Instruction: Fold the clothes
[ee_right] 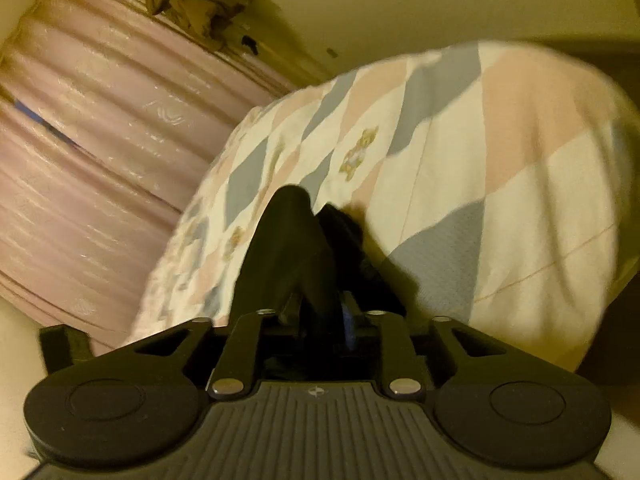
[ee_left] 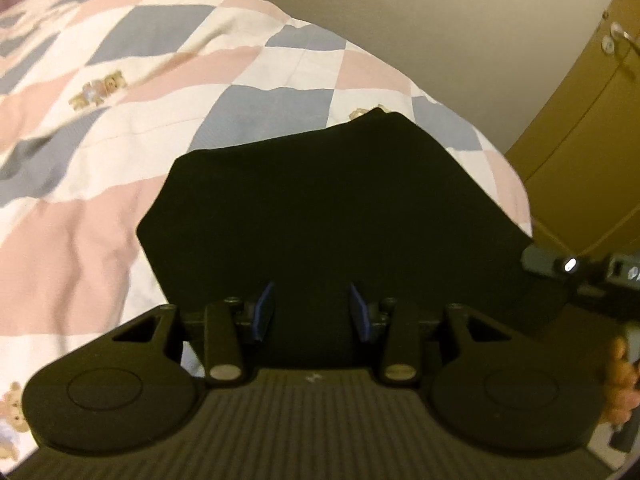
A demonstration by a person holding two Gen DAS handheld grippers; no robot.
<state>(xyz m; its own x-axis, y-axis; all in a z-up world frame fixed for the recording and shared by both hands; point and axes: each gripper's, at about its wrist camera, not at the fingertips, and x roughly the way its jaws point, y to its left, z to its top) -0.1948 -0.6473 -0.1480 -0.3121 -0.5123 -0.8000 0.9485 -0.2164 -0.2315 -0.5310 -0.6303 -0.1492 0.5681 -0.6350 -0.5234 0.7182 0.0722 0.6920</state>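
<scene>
Black cloth [ee_left: 340, 208] lies under my left tool [ee_left: 312, 312], which gapes wide; my right tool [ee_right: 320, 316] pinches cloth. If it slips, the fold flops on the bed [ee_left: 120, 128].

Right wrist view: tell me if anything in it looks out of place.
A crumpled brown garment sits bunched up on top of the pink curtain near the wall, an odd spot for clothes. Otherwise the black garment is pinched in the right tongs over the checked quilt, as folding would expect.
</scene>
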